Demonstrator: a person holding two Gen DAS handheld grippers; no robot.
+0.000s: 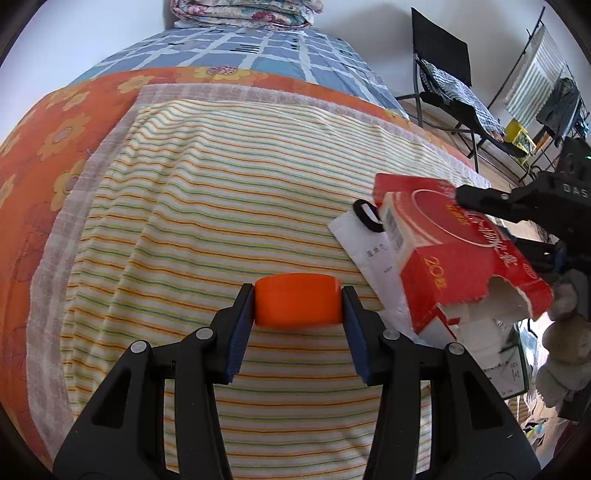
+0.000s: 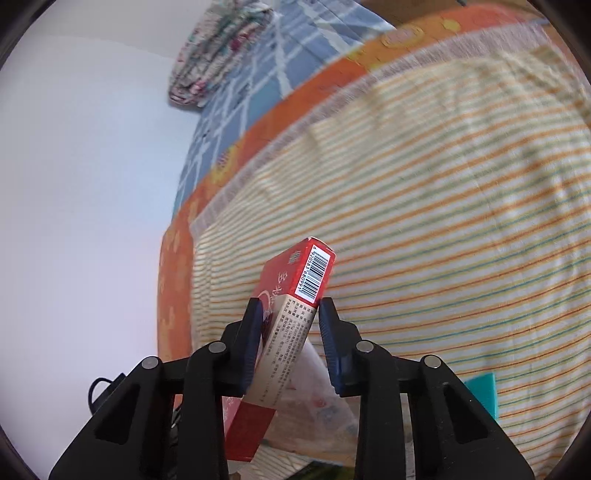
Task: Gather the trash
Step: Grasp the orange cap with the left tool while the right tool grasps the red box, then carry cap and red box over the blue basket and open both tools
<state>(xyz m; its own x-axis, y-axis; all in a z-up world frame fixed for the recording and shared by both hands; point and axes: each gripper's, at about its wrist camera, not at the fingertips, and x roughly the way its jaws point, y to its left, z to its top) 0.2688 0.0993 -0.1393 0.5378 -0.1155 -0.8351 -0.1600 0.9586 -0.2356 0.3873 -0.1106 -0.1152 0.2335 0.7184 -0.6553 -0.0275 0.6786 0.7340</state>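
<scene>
My left gripper (image 1: 297, 301) is shut on an orange plastic cap (image 1: 297, 305) and holds it above the striped towel (image 1: 221, 192) on the bed. My right gripper (image 2: 289, 314) is shut on a torn red cardboard box (image 2: 295, 306) with a barcode on its end. In the left wrist view the same red box (image 1: 454, 258) shows at the right, held by the right gripper (image 1: 480, 201), above a white bag with a black loop handle (image 1: 364, 240). A crumpled wrapper hangs below the box in the right wrist view (image 2: 317, 402).
The bed has an orange flowered sheet (image 1: 55, 129), a blue checked cover (image 1: 258, 48) and a folded floral quilt (image 1: 243, 13) at the far end. A black folding chair (image 1: 443, 74) and a drying rack (image 1: 535, 85) stand at the right. Clutter lies on the floor (image 1: 517, 369) beside the bed.
</scene>
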